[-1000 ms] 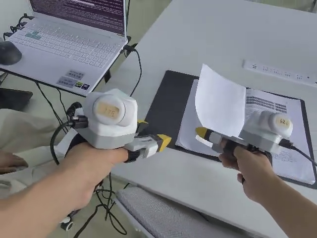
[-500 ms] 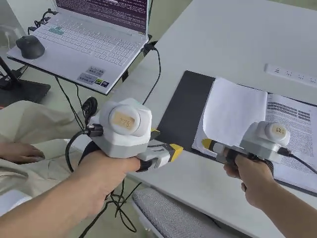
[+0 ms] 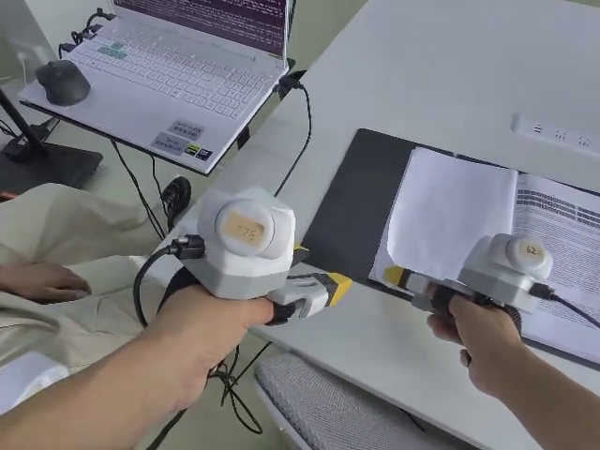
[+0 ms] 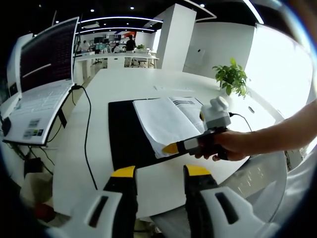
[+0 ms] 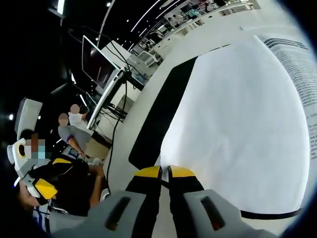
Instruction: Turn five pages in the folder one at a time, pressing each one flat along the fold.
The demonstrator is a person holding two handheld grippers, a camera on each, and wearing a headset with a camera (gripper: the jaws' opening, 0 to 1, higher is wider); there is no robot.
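Note:
A black folder [image 3: 352,202] [image 4: 124,136] [image 5: 158,119] lies open on the white table. Over its left half lies a blank turned page [image 3: 450,216] [image 4: 166,119] [image 5: 237,129], nearly flat. A printed page [image 3: 562,220] [image 5: 297,54] shows to its right. My right gripper [image 3: 394,277] [image 5: 164,172] [image 4: 171,148] sits at the turned page's near corner, its jaws shut on the sheet's edge. My left gripper [image 3: 333,286] [image 4: 161,171] [image 5: 44,188] hovers off the table's near edge, left of the folder, jaws open and holding nothing.
An open laptop [image 3: 187,75] and a mouse [image 3: 61,82] sit on a side stand at the far left, with a cable [image 3: 305,108] running onto the table. A white power strip [image 3: 558,134] lies behind the folder. A grey chair seat [image 3: 319,394] is below the table edge.
The page that stood curled upright in my right gripper has come down leftward and now lies almost flat. The left gripper has stayed about where it was; the head camera has shifted.

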